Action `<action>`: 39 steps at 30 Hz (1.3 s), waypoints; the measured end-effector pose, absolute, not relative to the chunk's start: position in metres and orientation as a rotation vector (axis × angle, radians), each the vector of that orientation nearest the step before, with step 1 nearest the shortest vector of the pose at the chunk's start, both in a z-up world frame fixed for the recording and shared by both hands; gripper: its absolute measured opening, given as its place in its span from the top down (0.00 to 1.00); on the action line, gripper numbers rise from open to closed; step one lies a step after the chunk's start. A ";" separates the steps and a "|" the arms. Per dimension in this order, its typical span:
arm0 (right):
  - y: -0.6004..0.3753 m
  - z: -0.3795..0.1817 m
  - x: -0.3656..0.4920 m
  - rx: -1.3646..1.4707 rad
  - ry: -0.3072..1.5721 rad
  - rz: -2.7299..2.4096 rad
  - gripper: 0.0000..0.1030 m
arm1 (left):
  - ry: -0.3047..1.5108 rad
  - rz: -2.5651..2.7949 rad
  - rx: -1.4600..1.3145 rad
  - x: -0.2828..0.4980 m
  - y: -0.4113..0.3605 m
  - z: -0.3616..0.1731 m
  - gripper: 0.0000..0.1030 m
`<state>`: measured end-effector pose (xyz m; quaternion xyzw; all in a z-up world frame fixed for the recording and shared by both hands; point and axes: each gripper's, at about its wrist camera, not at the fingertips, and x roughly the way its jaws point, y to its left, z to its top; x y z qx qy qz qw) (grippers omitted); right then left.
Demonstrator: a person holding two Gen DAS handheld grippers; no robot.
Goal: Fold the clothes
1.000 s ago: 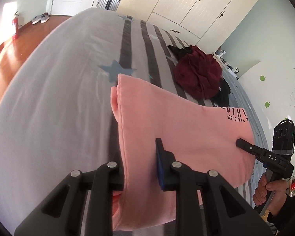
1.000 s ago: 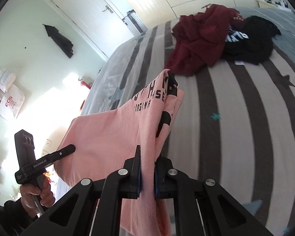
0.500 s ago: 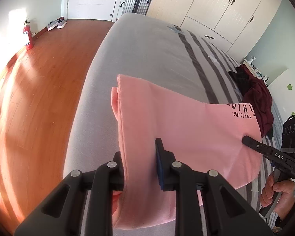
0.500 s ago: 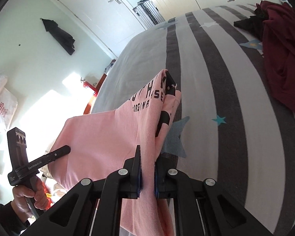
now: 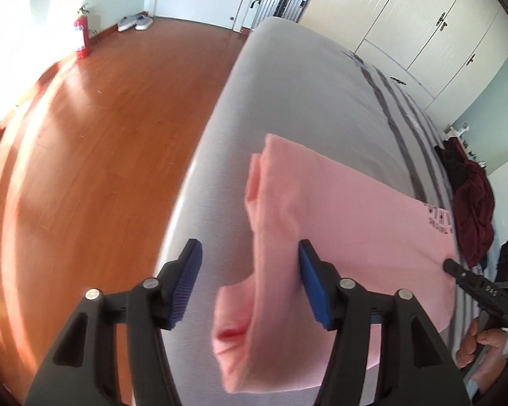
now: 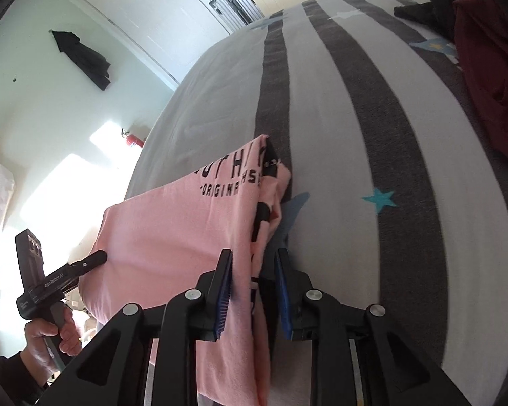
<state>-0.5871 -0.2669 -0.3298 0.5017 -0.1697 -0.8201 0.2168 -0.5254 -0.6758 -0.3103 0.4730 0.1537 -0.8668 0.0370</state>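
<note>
Opening, the left gripper [image 5: 250, 282] and right gripper [image 6: 255, 291] straddle a folded pink T-shirt [image 5: 348, 223] on the grey striped bed [image 6: 372, 135] beside wooden flooring [image 5: 94, 128].

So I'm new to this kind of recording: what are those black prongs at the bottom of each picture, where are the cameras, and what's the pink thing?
No robot here: a person holds a handheld tool in each hand, and each carries a wide-angle camera looking along its two fingers. One picture comes from the left tool, the other from the right tool; each also shows the other tool off to the side. The pink thing is a folded pink shirt with black lettering, over a striped bed. Both tools' jaws are opening, the shirt's edges between them. A dark red garment lies further along the bed.
</note>
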 end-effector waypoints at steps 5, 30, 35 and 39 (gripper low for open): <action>-0.261 -0.313 -0.585 1.388 -0.235 -2.472 0.83 | 0.111 -2.675 1.294 -0.528 -0.656 -0.288 0.69; -0.338 -0.321 -0.624 1.247 -0.040 -2.531 1.00 | 0.104 -2.638 1.397 -0.595 -0.634 -0.342 0.96; -0.312 -0.312 -0.628 1.254 -0.086 -2.597 1.00 | 0.215 -2.657 1.293 -0.571 -0.659 -0.316 0.96; -0.286 -0.317 -0.629 1.348 -0.161 -2.602 0.98 | 0.240 -2.728 1.234 -0.541 -0.666 -0.294 0.96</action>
